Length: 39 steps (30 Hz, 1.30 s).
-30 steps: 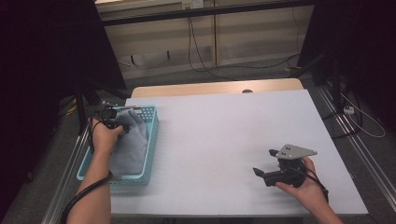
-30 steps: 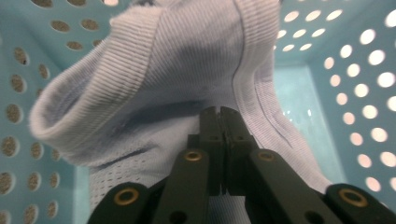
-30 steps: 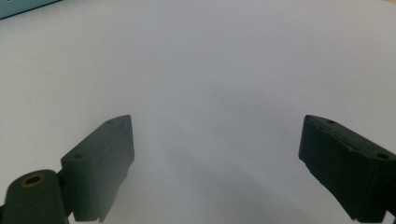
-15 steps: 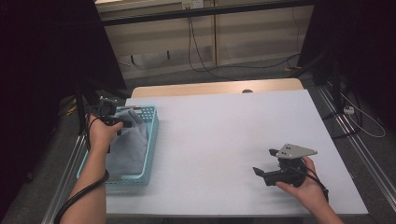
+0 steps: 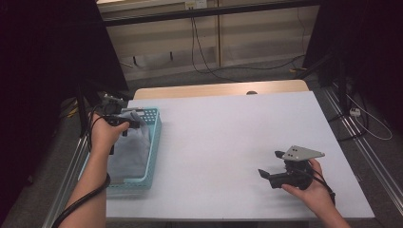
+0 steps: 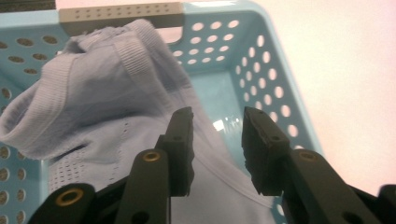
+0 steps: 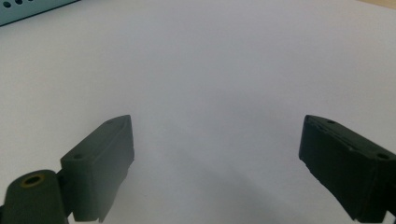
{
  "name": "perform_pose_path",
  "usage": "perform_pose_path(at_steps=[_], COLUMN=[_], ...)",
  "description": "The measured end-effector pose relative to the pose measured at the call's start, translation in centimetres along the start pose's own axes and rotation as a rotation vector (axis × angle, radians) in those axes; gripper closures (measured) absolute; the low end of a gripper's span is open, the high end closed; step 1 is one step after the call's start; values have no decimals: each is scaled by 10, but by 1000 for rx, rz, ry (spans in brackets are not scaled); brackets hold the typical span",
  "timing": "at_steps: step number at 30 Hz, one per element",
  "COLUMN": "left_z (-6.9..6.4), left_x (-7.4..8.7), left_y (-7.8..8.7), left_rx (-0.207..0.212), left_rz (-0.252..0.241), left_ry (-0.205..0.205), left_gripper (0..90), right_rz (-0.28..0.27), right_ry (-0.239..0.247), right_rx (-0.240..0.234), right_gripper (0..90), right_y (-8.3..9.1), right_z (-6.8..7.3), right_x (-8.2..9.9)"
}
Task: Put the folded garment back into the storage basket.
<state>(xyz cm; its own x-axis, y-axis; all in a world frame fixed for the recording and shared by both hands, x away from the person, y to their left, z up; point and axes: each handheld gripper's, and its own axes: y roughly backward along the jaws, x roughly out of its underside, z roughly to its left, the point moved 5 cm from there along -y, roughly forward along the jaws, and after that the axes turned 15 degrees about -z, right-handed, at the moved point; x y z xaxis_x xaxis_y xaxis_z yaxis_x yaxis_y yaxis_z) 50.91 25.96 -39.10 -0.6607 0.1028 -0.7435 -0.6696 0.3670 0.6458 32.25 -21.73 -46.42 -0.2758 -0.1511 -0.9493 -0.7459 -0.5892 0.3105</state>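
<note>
High view: a basket [image 5: 154,142] sits at the table's [image 5: 228,142] left edge with a pale garment [image 5: 130,147] heaped inside, and the left gripper [image 5: 126,123] hangs over its far end. Left gripper view shows the jaws part-way apart – they have just been opening – with cloth [image 6: 107,107] lying below them, not pinched. So the garment looks newly dropped into the basket, and the placing step seems done. The right gripper [image 5: 271,172] rests at the near right, well apart from the basket, jaws wide and empty over bare table. Next, I judge, the left hand should lift clear without snagging the ribbed hem – cloth near the pads could catch
</note>
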Motion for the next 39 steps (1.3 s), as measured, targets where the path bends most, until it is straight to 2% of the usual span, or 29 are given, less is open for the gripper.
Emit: perform_pose_path(at_steps=[4, 11, 16, 31, 39], left_z=[-8, -20, -29, -61, -75], left_x=[-3, -3, -7, -13, -12], left_y=[2, 4, 7, 7, 5], left_rx=[12, 34, 63, 130, 169], left_rz=[2, 10, 3, 14, 22], left_ry=[-2, -31, -37, -95, -104], left_gripper=[599, 518, 467, 414, 390], right_rz=[1, 1, 0, -3, -4], right_ry=[0, 0, 3, 2, 2], right_rx=[0, -3, -8, -5, -5], right_gripper=[103, 103, 103, 103, 103], right_y=[0, 0, -1, 2, 2], right_z=[-1, 0, 0, -1, -1], right_x=[0, 0, 0, -1, -1])
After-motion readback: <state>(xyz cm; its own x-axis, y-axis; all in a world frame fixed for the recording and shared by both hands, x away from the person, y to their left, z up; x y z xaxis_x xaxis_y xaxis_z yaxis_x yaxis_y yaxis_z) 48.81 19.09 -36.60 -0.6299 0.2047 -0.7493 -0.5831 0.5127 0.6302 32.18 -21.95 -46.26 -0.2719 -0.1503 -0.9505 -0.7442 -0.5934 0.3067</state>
